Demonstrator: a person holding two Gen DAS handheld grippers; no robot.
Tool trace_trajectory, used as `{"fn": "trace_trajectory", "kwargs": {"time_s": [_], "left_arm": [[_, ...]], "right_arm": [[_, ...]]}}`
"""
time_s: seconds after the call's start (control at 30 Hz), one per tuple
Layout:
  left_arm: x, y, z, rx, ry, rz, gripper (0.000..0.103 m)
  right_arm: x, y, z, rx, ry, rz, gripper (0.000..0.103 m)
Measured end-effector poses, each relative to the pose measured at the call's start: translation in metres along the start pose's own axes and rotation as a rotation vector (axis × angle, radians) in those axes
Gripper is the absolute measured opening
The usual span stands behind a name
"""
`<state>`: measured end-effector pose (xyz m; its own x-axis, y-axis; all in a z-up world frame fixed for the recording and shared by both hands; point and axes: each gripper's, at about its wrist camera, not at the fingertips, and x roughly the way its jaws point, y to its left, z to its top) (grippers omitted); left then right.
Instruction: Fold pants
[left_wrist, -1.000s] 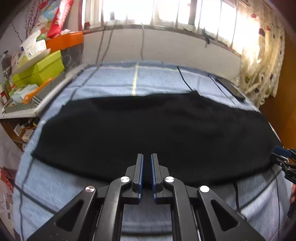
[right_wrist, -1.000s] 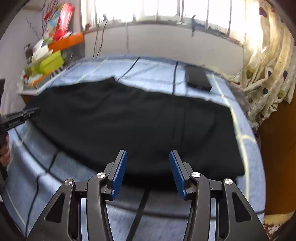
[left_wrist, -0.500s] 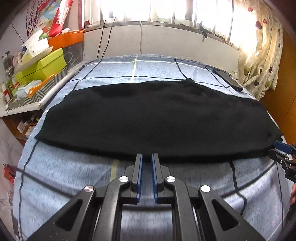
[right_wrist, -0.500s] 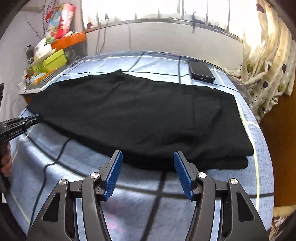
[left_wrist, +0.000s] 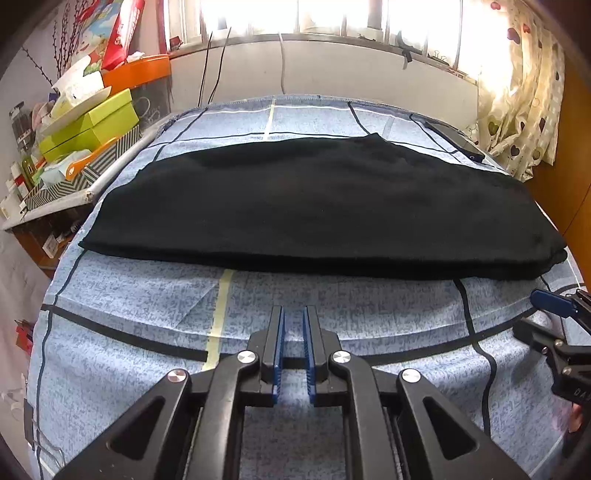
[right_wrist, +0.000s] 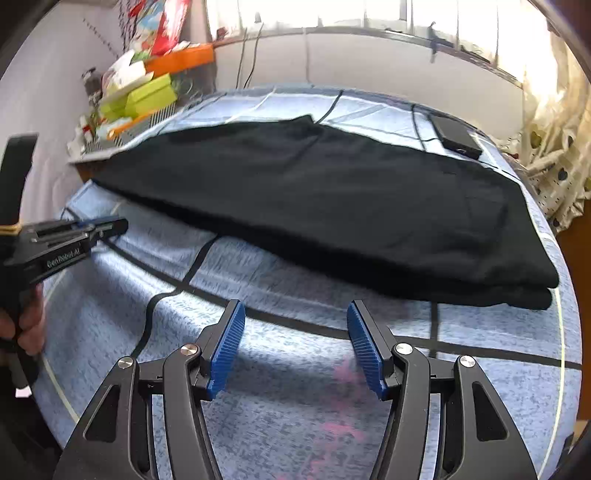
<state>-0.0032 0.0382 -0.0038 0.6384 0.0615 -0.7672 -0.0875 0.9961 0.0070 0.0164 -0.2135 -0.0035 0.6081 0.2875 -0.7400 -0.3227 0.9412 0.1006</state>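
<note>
left claw (left_wrist: 293, 332): blue pads nearly together, a narrow gap between them, nothing held; it hovers over the blue checked bed cover (left_wrist: 332, 306), short of the near edge of the pants (left_wrist: 314, 206). right claw (right_wrist: 295, 332): pads set wide apart, nothing between them, also over bare cover, short of the pants' near edge. neither claw touches the garment. the pants are black and lie flat across the bed as a long band, with two layers showing at the right end. a dark flat device (right_wrist: 456, 136) rests on the cover beyond the pants, near the patterned curtain (left_wrist: 517, 96). to the left of the bed, a cluttered shelf (left_wrist: 55, 192) carries green boxes (left_wrist: 92, 125).
</note>
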Motion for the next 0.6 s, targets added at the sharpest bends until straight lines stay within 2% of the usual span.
{"fn": "trace_trajectory", "kwargs": {"time_s": [0.6], "left_arm": [[-0.003,0.01,-0.004,-0.027,-0.001,-0.011,0.026]], "right_arm": [[0.002,0.006,0.002,-0.005,0.006,-0.039,0.059]]}}
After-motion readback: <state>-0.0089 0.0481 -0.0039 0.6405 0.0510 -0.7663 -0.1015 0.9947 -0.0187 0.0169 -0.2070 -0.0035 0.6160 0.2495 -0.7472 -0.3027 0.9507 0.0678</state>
